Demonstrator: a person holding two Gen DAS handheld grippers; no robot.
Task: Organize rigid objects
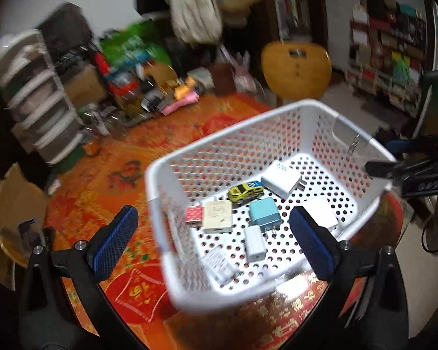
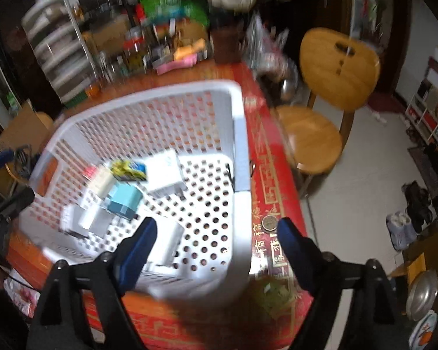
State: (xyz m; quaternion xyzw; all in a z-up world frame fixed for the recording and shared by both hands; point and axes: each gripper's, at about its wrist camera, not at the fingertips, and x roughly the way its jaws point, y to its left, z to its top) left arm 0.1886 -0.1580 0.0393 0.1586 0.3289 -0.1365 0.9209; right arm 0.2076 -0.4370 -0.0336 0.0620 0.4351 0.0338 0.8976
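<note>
On the worktop (image 1: 81, 204), the white basket (image 1: 224, 122) holds the chargers (image 1: 262, 211) and toy car (image 1: 245, 191). Left gripper (image 1: 213, 239) and right gripper (image 2: 216, 248) fingers are spread, empty. Sorting appears nearly complete; one coin (image 2: 269, 223) remains outside.

Left gripper (image 1: 213, 239), right gripper (image 2: 216, 245): jaws apart.

Only legible bit: gold 福 and 富 characters printed on the red tabletop (image 2: 265, 210) cloth, at about 4 o'clock of the basket (image 2: 239, 110). Everything else is too blurry.
</note>
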